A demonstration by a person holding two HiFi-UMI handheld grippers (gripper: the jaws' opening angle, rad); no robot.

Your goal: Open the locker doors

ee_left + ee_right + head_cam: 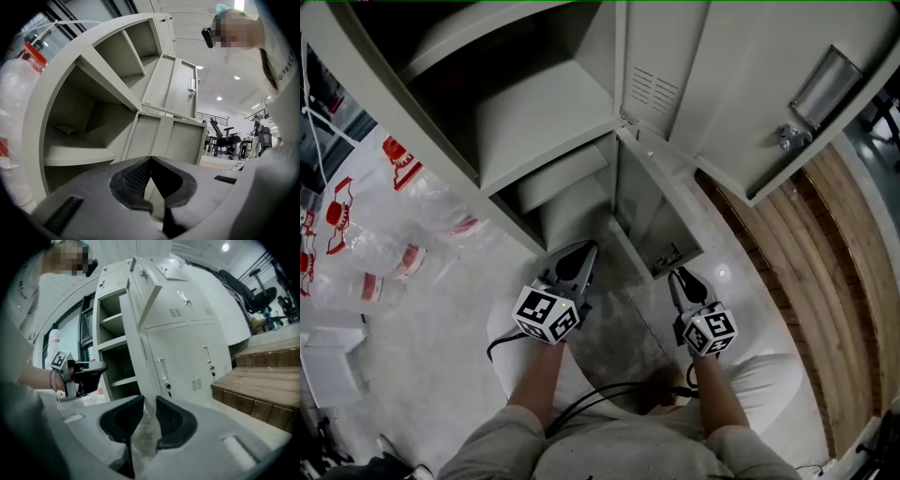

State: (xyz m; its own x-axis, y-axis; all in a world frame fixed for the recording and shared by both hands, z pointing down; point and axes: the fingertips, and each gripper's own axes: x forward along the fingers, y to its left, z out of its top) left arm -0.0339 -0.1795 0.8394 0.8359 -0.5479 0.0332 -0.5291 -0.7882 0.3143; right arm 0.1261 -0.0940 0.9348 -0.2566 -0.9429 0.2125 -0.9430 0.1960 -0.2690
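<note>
Already both doors of the grey locker (544, 131) stand open: the upper door (759, 103) swings out right, and the lower door (642, 211) juts towards the person. The left gripper (581, 248) hovers before the bare shelves, its jaws closed tip to tip and empty. The right gripper (680, 274) sits just beside the lower door's free edge, jaws slightly apart, holding nothing, with the edge in line with their gap.

**Office-type workroom with lockers (187, 333)**

Grey metal lockers are seen beside raised wooden steps (262, 385). Swivel office chairs (225, 138) and recessed ceiling lights (219, 98) are shown further back, blurred, so an open-plan office or lab is probably indicated.
</note>
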